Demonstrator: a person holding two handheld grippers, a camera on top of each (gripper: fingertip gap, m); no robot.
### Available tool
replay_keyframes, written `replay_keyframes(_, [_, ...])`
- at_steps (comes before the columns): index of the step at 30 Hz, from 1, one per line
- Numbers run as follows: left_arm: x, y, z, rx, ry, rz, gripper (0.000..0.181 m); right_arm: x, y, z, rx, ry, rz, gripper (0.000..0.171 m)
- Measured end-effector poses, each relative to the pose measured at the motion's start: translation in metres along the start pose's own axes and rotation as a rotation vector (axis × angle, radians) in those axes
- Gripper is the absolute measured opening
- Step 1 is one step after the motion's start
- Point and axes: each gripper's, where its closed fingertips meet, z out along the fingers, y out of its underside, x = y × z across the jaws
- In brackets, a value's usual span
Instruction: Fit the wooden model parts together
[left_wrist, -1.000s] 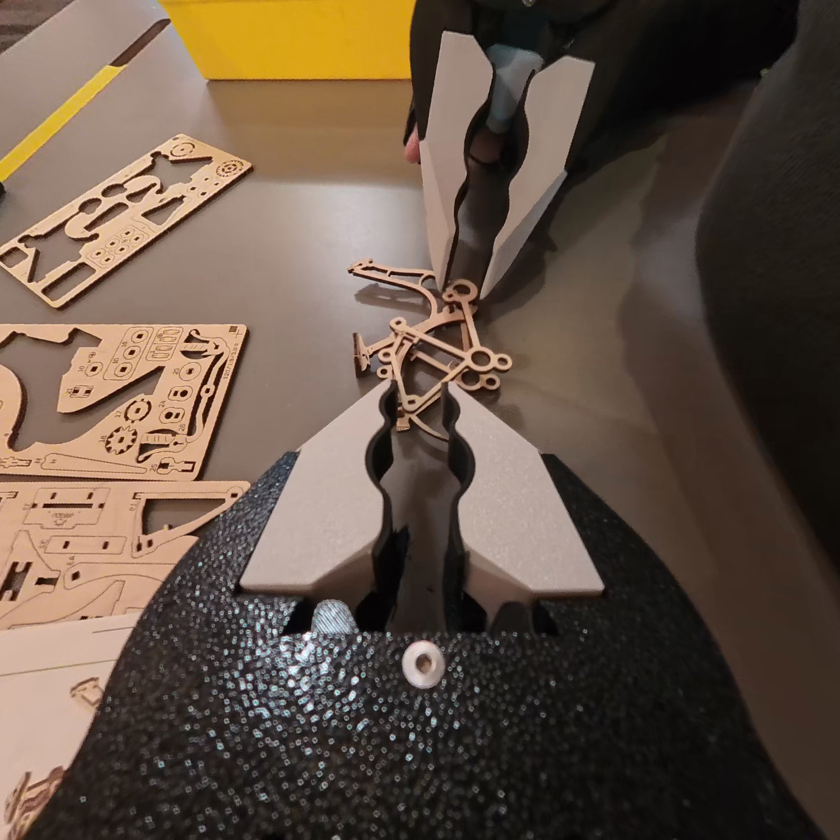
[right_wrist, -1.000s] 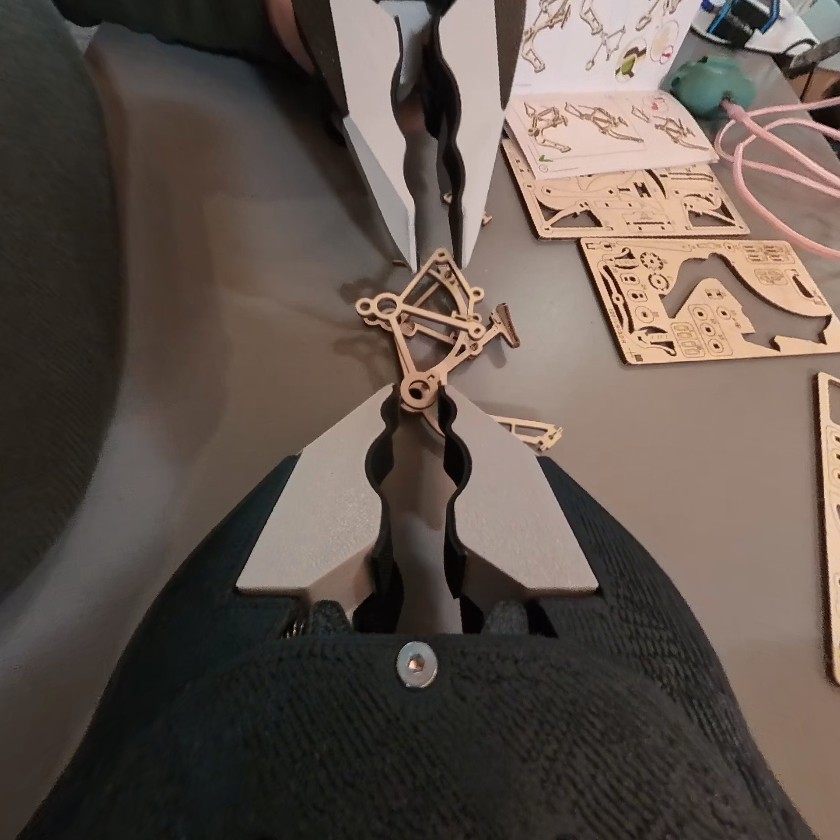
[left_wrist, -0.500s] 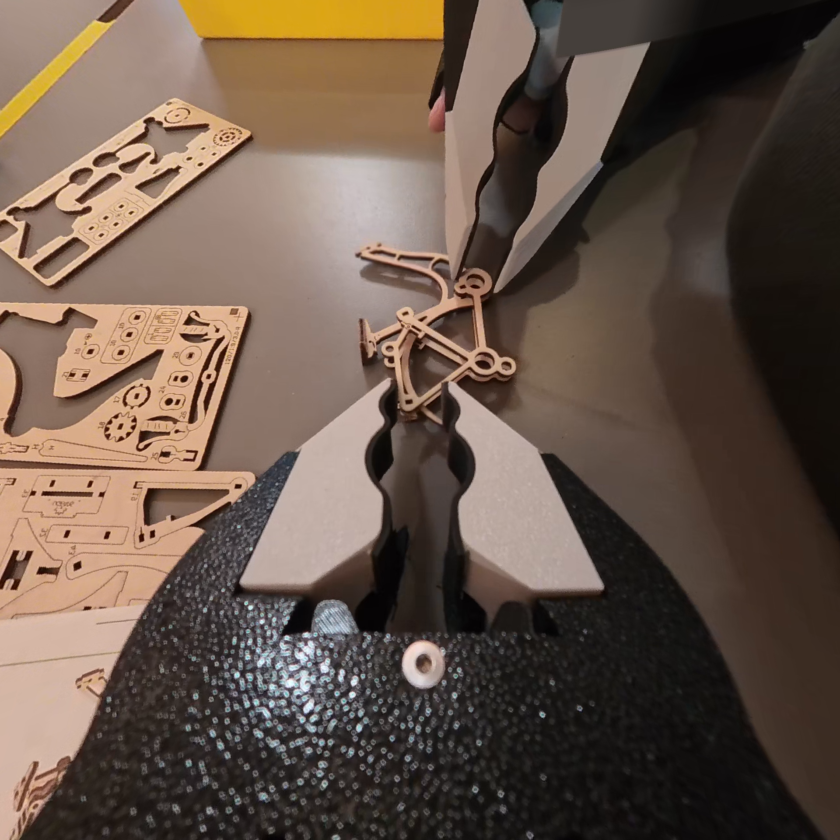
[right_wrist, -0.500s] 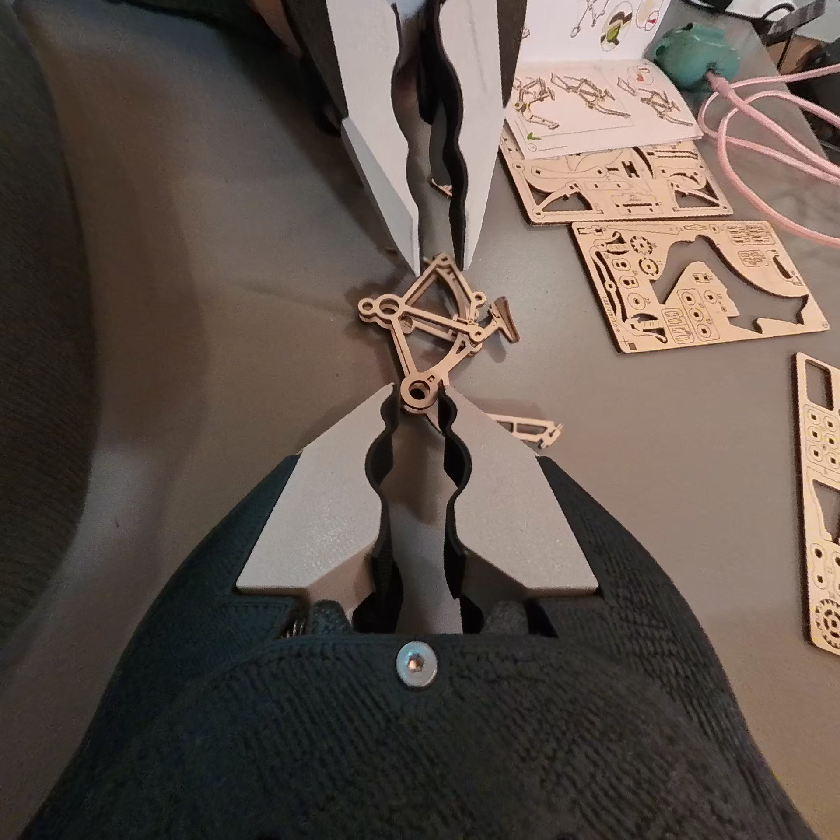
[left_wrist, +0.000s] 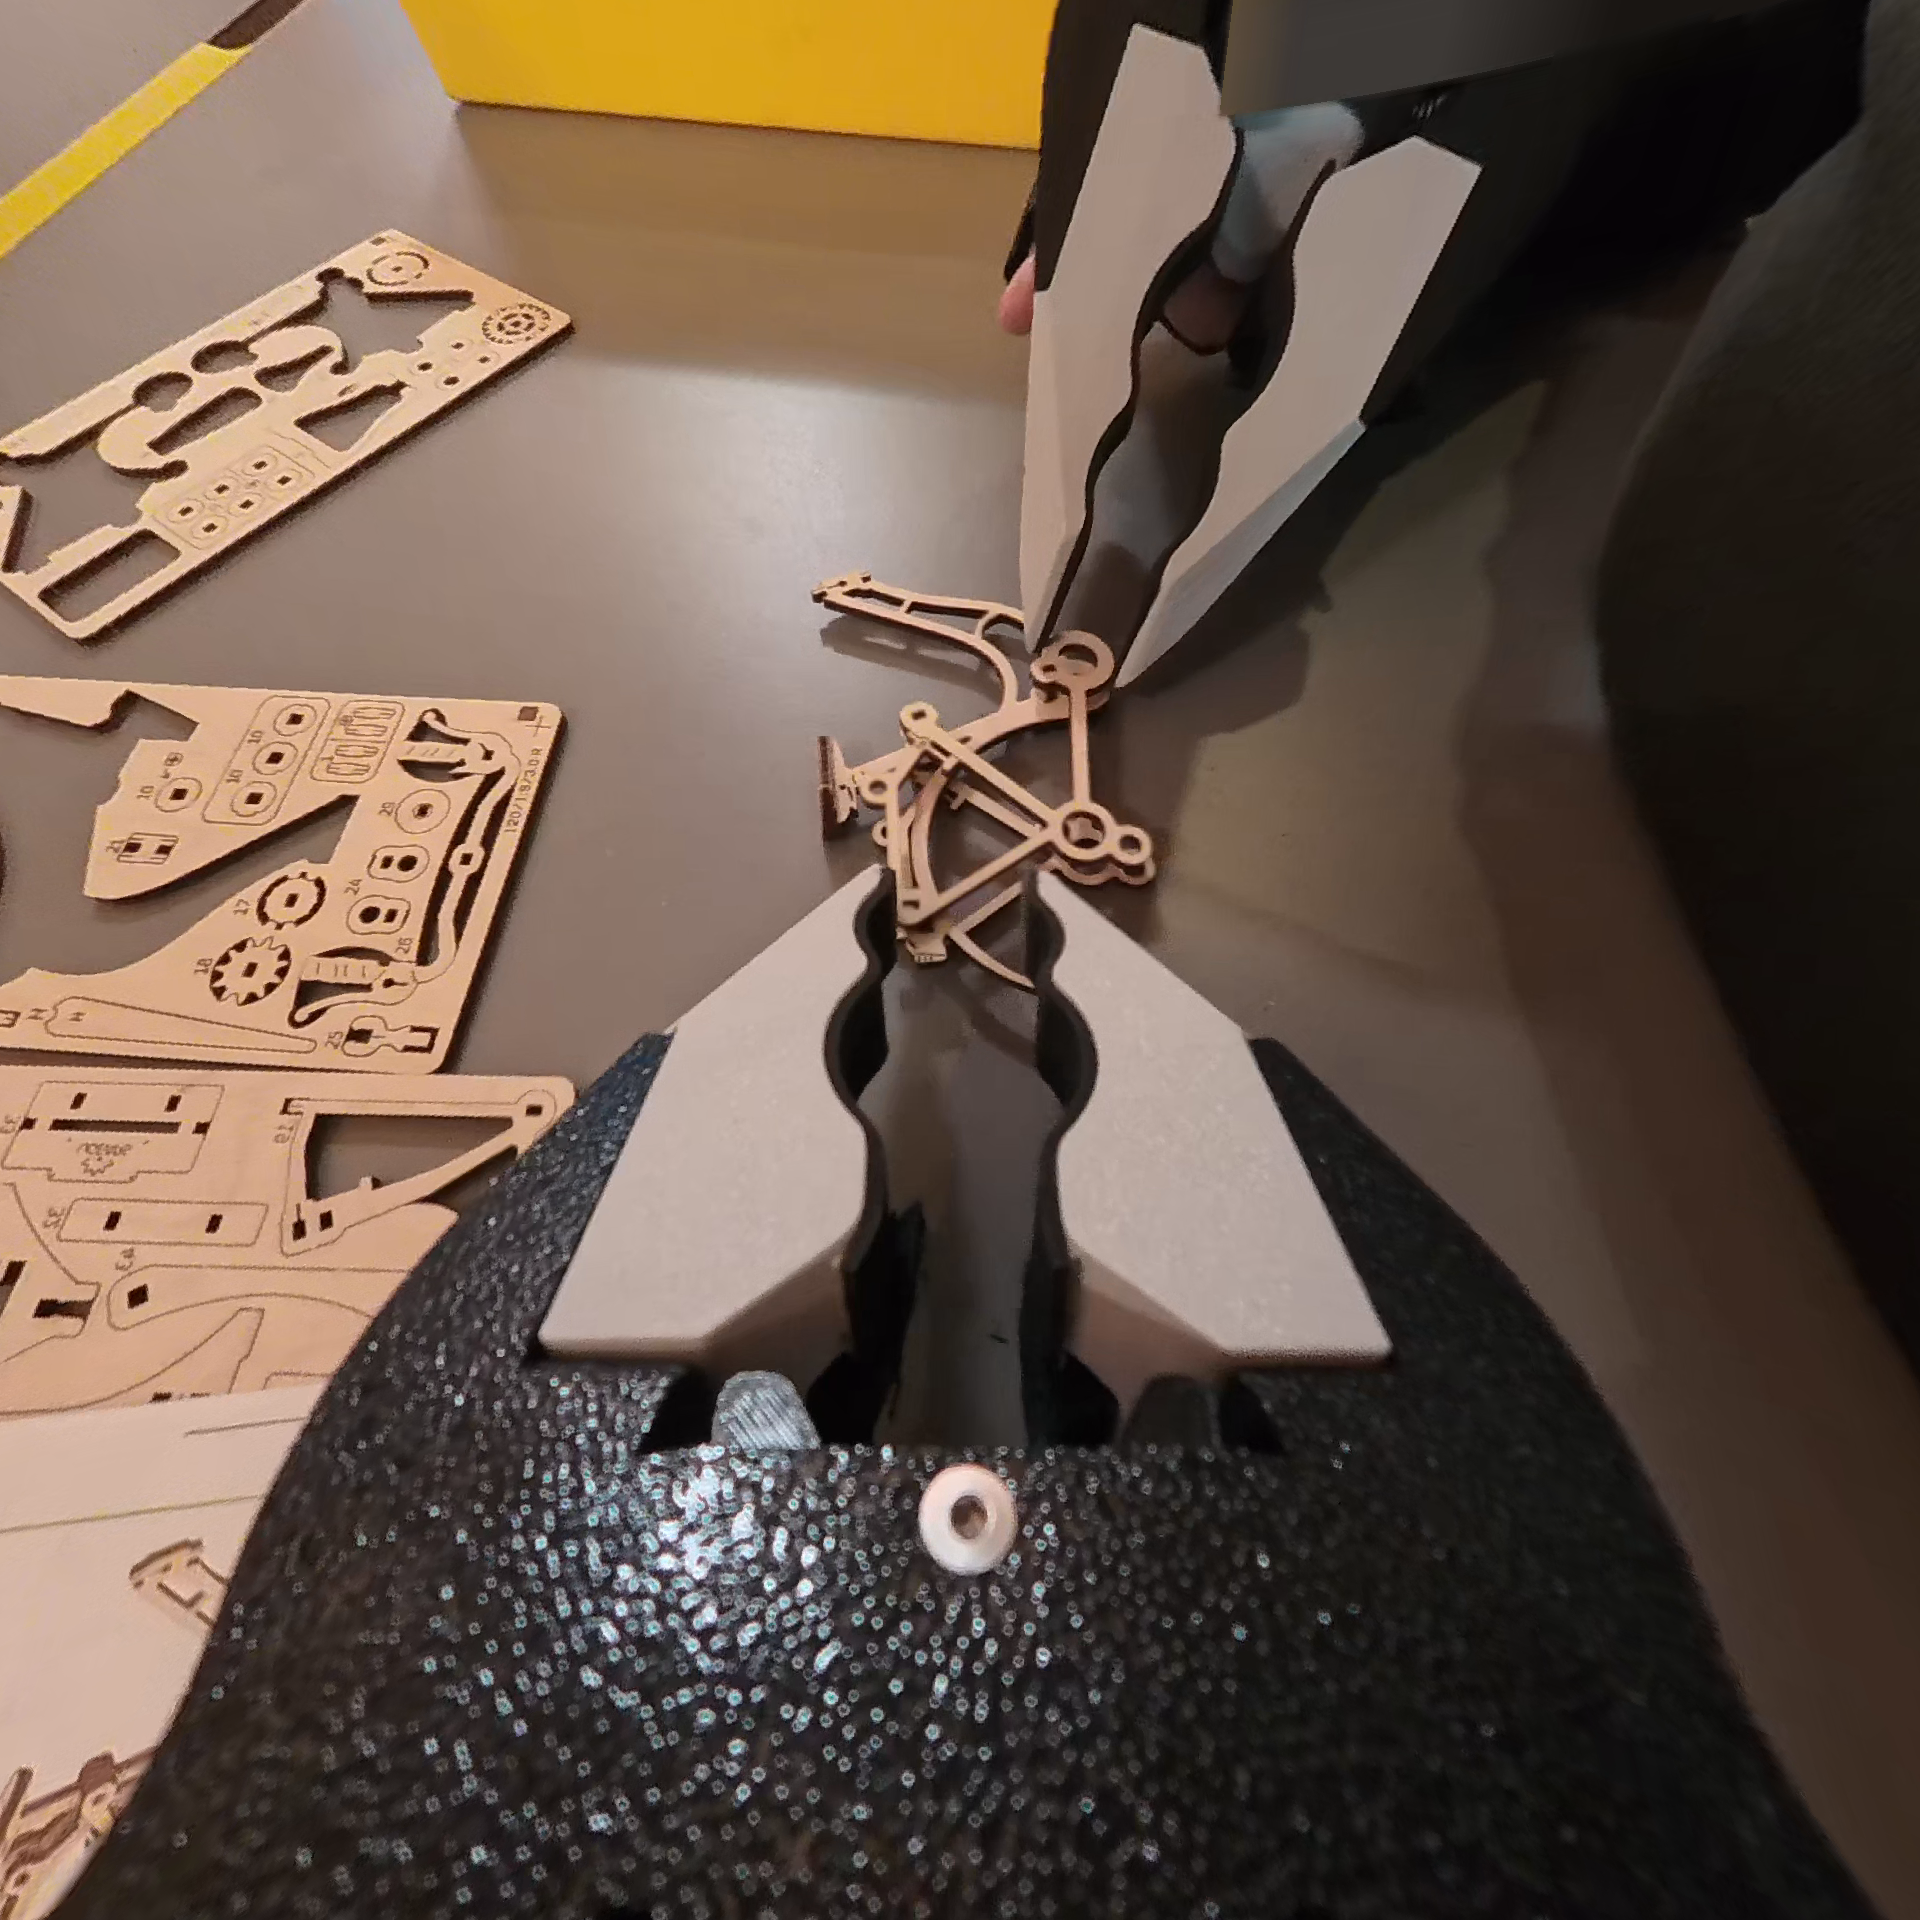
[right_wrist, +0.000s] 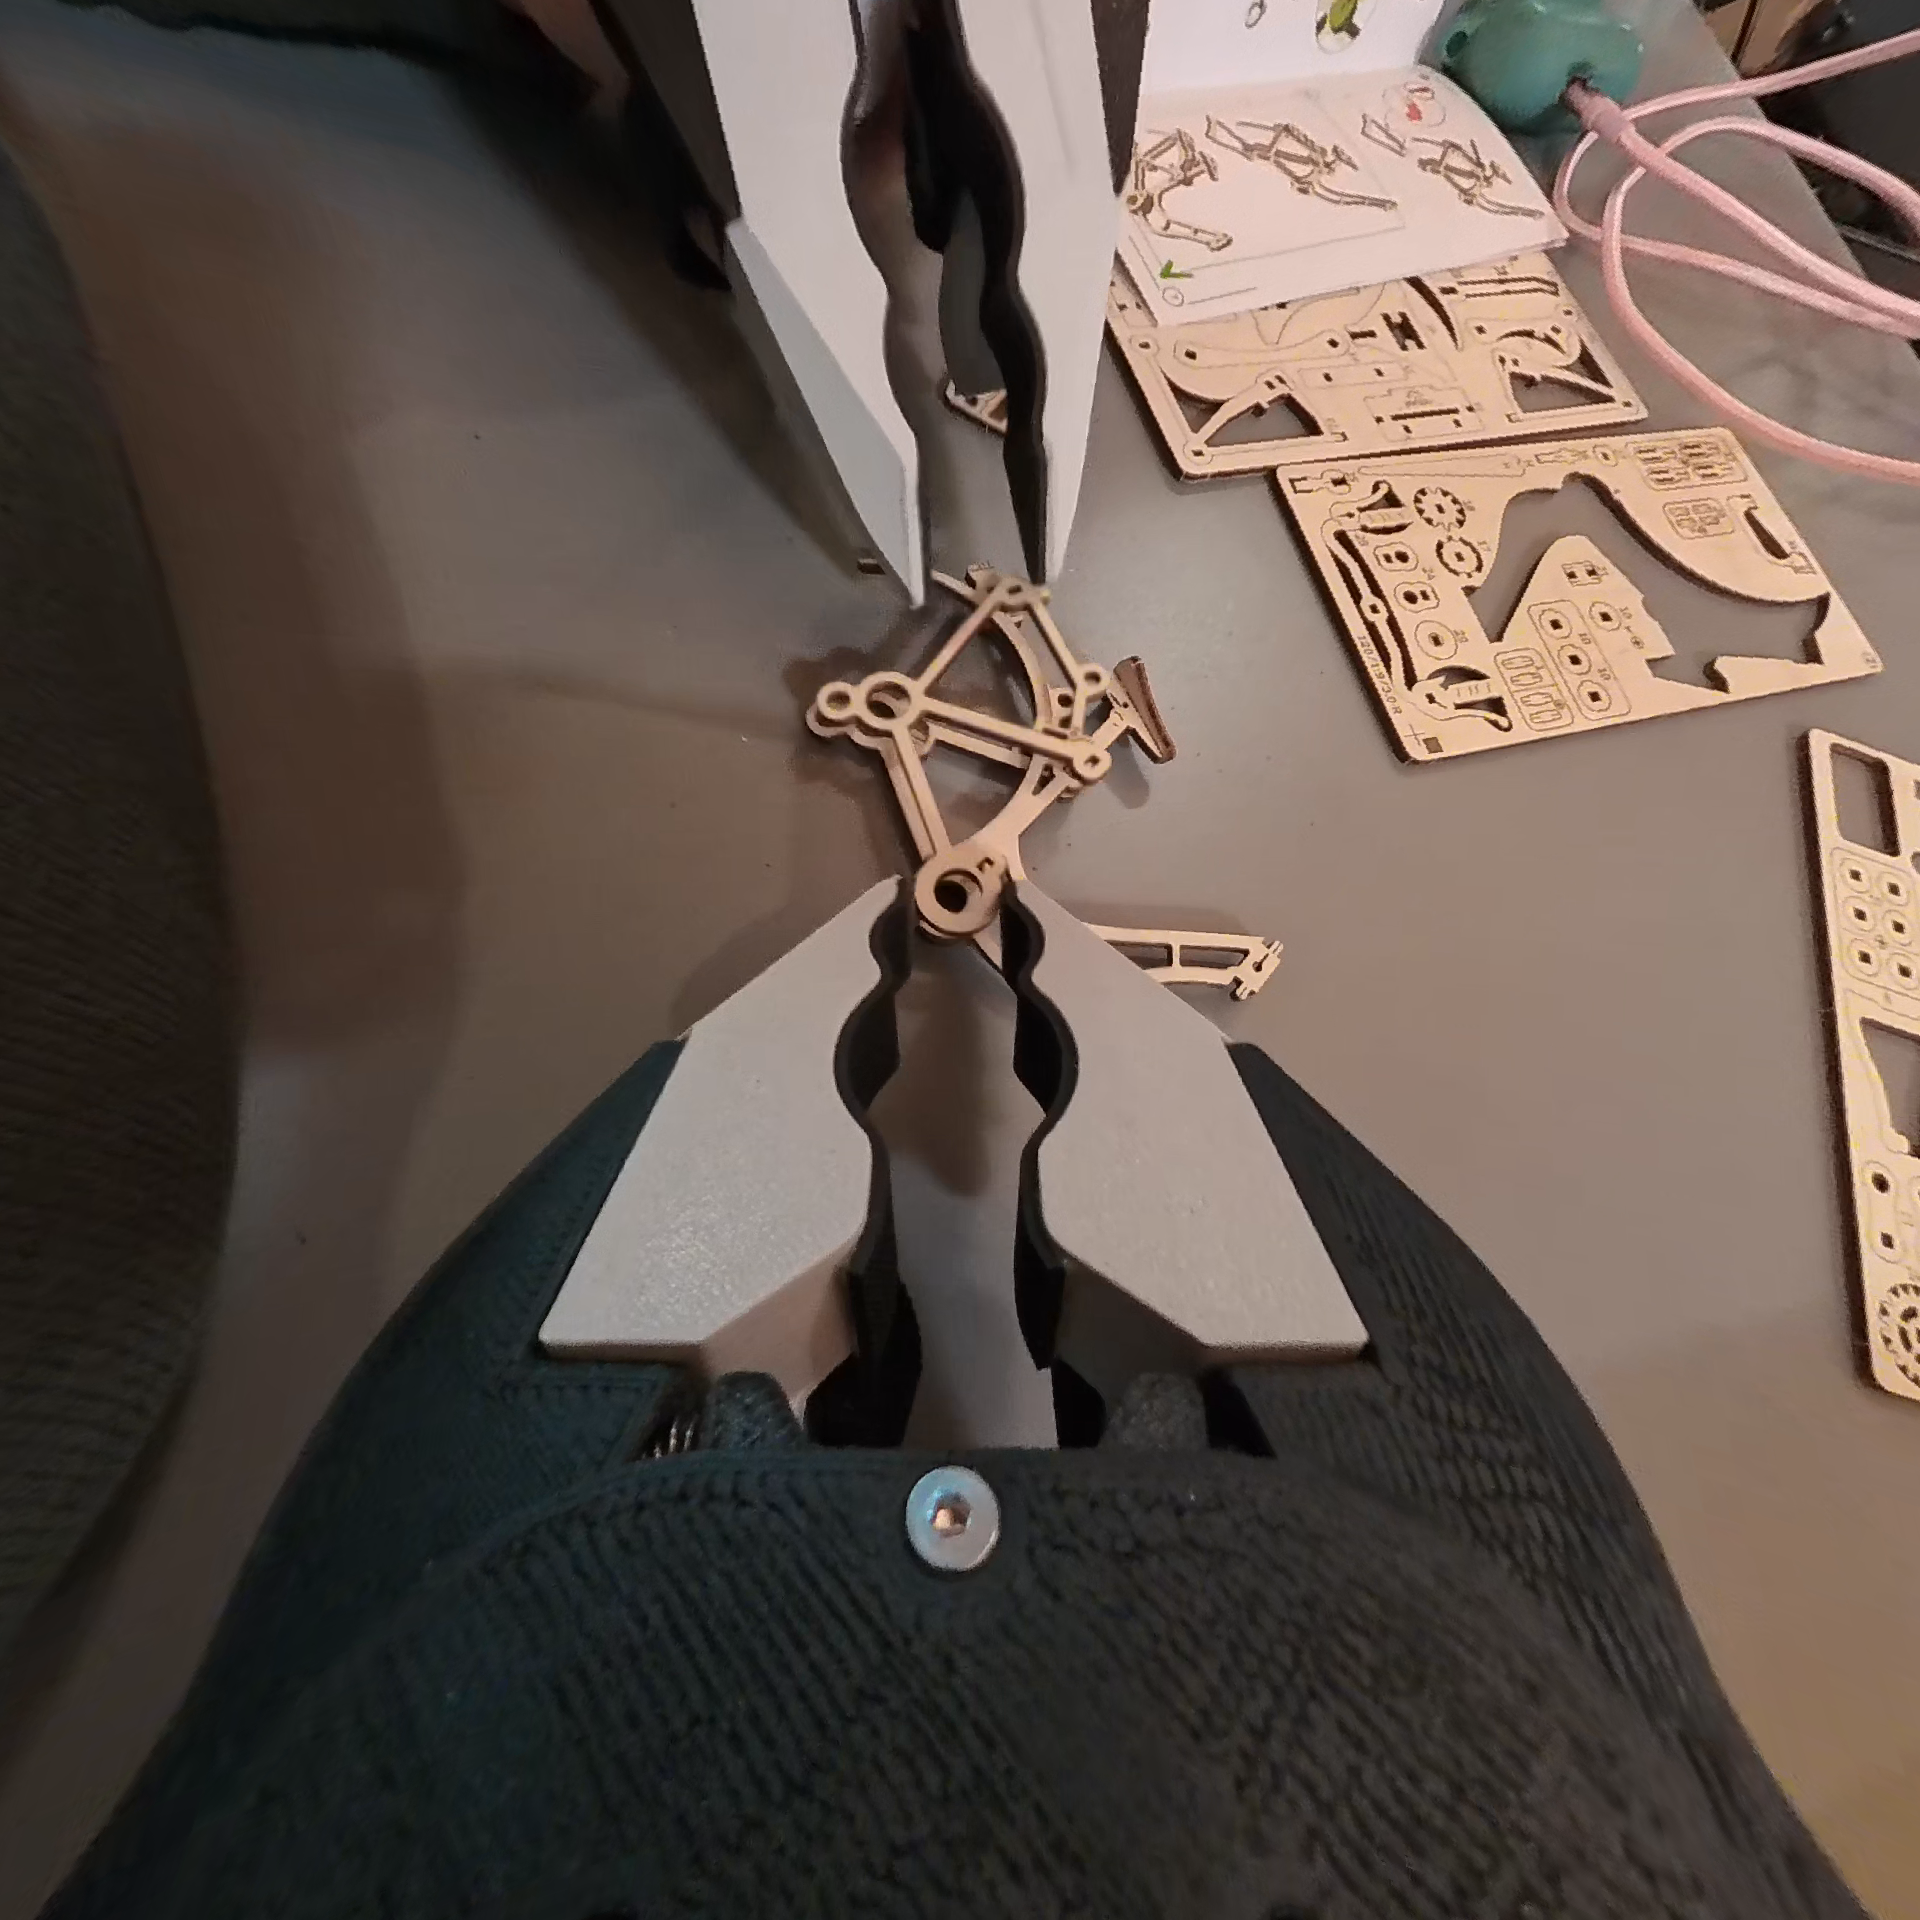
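1. Wooden model assembly (left_wrist: 997, 800): a flat lattice of struts, rings and a curved arc, lying on the grey table (left_wrist: 675, 540) between the two grippers. Several pieces appear already joined; whether the joints are fully seated cannot be told.
2. Left gripper (left_wrist: 961, 914): its fingers stand slightly apart, with the near corner of the assembly between the tips. Contact with the pads is not clear, so a firm grip cannot be confirmed.
3. Right gripper (right_wrist: 961, 904): its fingers are closed in on the ringed end (right_wrist: 961, 899) of the assembly and seem to pinch it at the tips.
4. Loose curved strut (right_wrist: 1195, 951): lies on the table just beside the right gripper, apparently not yet fitted.
5. Part sheets (right_wrist: 1579, 613): several laser-cut sheets lie well apart from the work, with some openings empty and many parts unpunched.
6. Instruction sheet (right_wrist: 1330, 197): lies open beyond the part sheets.
7. Progress, as a judgement: an early sub-assembly exists; most of the model remains to be built.
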Motion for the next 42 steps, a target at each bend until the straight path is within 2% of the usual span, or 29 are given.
replay_keyframes(21, [-0.004, -0.003, -0.01, 0.023, -0.028, 0.045, 0.011, -0.003, -0.001, 0.001, 0.011, -0.023, 0.051, 0.015])
replay_keyframes(33, [-0.001, 0.006, -0.006, -0.024, -0.005, 0.032, 0.011, -0.007, -0.001, 0.001, 0.013, -0.051, 0.059, 0.015])
replay_keyframes(42, [-0.001, 0.015, -0.005, -0.071, 0.004, 0.021, 0.003, -0.008, 0.0, 0.002, 0.012, -0.068, 0.069, 0.015])
